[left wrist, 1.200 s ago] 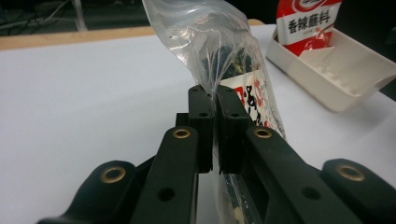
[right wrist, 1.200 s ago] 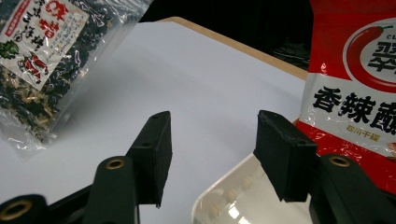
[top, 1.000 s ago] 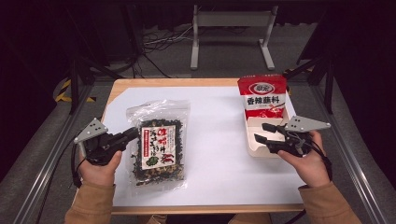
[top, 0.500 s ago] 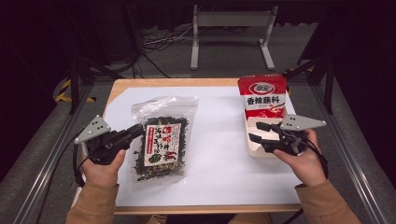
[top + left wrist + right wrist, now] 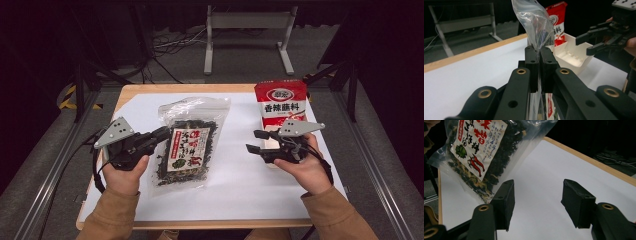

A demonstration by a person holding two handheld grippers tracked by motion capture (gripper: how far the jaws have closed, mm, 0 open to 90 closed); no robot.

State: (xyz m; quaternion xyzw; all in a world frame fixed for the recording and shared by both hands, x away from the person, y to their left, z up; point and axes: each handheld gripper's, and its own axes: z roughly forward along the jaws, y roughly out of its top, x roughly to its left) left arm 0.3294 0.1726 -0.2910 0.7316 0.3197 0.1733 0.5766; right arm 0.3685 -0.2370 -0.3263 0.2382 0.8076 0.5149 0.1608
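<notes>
A clear bag of dark dried greens (image 5: 187, 145) with a red and white label lies mid-table, its left edge raised. My left gripper (image 5: 162, 134) is shut on that edge; in the left gripper view the clear film (image 5: 534, 22) rises from between the closed pads of the gripper (image 5: 540, 53). My right gripper (image 5: 255, 141) hovers to the right of the bag, open, its jaws having just been opening. In the right gripper view nothing lies between its fingers (image 5: 539, 187), and the bag (image 5: 479, 150) hangs beyond the left one.
A red snack packet (image 5: 280, 102) stands at the back right, leaning in a white plastic tray (image 5: 571, 55). White paper (image 5: 240, 185) covers the wooden table. The floor is dark, with a metal stand behind the table.
The left gripper has risen and moved right with the bag's edge, tilting and shifting the bag. The right gripper has moved left, away from the tray, with its jaws wider.
</notes>
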